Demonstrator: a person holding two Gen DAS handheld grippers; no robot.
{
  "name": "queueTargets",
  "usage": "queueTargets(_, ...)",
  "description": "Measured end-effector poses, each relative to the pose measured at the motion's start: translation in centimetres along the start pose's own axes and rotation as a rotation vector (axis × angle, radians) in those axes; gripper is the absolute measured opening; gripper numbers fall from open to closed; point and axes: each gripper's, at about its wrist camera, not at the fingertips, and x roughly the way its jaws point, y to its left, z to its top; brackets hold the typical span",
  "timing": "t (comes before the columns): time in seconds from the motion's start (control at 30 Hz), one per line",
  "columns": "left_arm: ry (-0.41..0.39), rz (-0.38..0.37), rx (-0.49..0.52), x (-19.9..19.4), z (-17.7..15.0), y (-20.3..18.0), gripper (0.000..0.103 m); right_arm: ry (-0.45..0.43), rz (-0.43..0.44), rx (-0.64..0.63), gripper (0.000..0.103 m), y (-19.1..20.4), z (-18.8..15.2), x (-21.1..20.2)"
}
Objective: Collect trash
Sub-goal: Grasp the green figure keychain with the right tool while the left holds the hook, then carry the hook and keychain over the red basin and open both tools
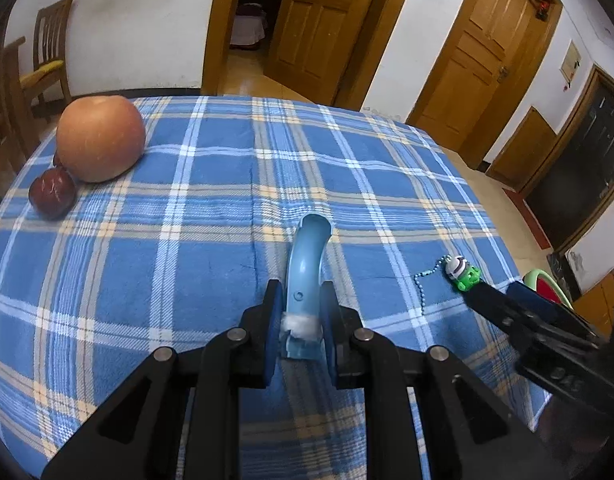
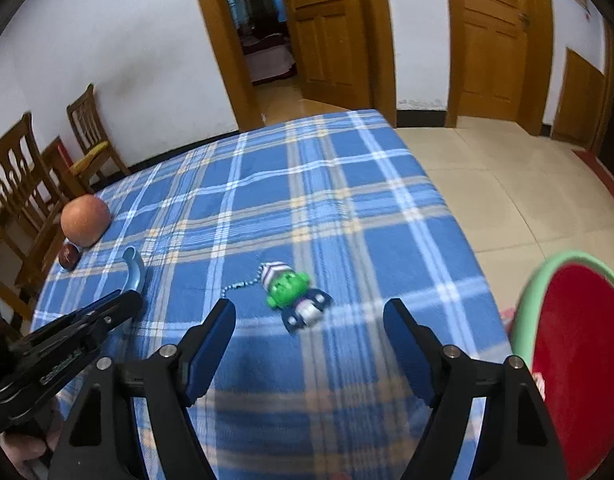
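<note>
A curved light-blue plastic piece with a white tuft lies on the blue plaid tablecloth. My left gripper is shut on its near end. The same blue piece shows at the left of the right wrist view, held by the left gripper. A small green-headed toy keychain with a bead chain lies in front of my right gripper, whose jaws stand wide apart with nothing between them. From the left wrist the keychain sits just beyond the right gripper.
An apple and a small dark red fruit rest at the far left of the table. A red bin with a green rim stands by the table's right edge. Wooden chairs stand at the left, doors beyond.
</note>
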Motion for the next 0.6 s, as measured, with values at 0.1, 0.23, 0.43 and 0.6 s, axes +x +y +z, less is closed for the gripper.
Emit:
queueTargets(0.1,-0.002,-0.003,-0.01,0.0,0.0,0.2,0.018,0.012,-0.011,-0.026,0.071,0.6,0.2,1.1)
queueTargets(0.23,0.0,-0.002,-0.014,-0.1,-0.1,0.6,0.018,0.005,-0.039,-0.049,0.063,0.9,0.3,1.7)
queueTargets(0.43,-0.001,-0.001,-0.01,-0.1,-0.1,0.6,0.018,0.004,-0.049,-0.057,0.042,1.0,0.5,1.8)
queueTargets(0.6,-0.007,-0.016,-0.006,-0.3,-0.1,0.4,0.018,0.003,-0.054,-0.054,0.041,1.2,0.2,1.6)
